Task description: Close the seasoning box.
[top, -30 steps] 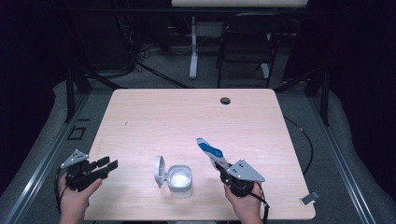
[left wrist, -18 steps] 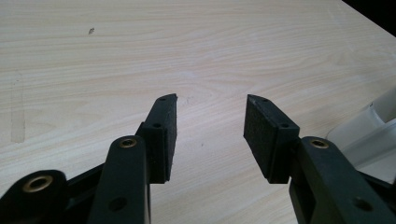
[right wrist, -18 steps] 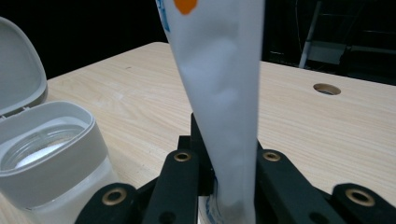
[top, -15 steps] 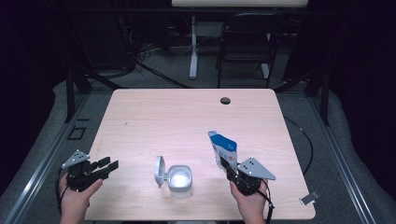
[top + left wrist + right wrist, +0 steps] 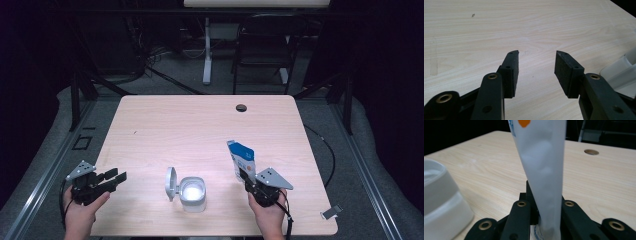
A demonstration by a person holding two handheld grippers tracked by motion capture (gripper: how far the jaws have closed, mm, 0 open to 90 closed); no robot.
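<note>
The right tongs (image 5: 248,176) are clamped on the lower end of a blue and white pouch (image 5: 242,158), which now stands nearly upright above the tabletop (image 5: 200,125), off to the right of the white tub (image 5: 192,193); a second ago the pouch leaned over toward the tub, so the right hand has drawn it away to the right and tipped it up. In the right gripper view the pouch (image 5: 541,165) rises straight out of the pinching pads, with the tub's wall (image 5: 441,202) at the left edge. The tub sits near the front edge, its hinged lid (image 5: 171,182) flipped open on its left side. The left tongs (image 5: 118,178) rest apart and empty at the tabletop's left, well apart from the tub, as a second ago. Judging by this, any pouring into the tub looks finished or paused, and the pouch seems headed for setting down to the tub's right
</note>
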